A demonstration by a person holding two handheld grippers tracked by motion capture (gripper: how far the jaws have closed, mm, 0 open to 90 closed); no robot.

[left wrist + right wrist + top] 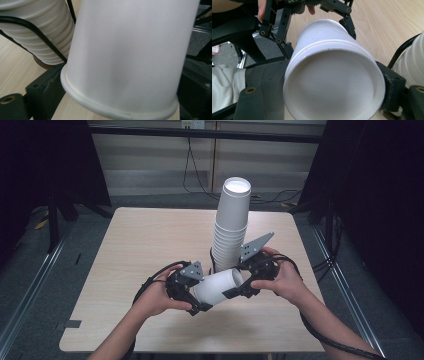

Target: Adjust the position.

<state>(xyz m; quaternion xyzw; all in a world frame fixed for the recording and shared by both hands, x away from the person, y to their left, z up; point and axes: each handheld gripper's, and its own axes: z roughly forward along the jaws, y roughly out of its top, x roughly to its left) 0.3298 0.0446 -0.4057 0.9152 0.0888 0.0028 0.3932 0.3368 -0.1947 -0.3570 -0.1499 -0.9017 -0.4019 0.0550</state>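
You held one white paper cup (220,286) on its side just above the table (140,245), directly in front of the tall stack of paper cups (231,227), with your left gripper (192,292) clamped on one end and your right gripper (245,280) on the other. In the right gripper view a second rim showed behind the first, so I judge that two nested cups were there. You gripped both ends probably to pull them apart.
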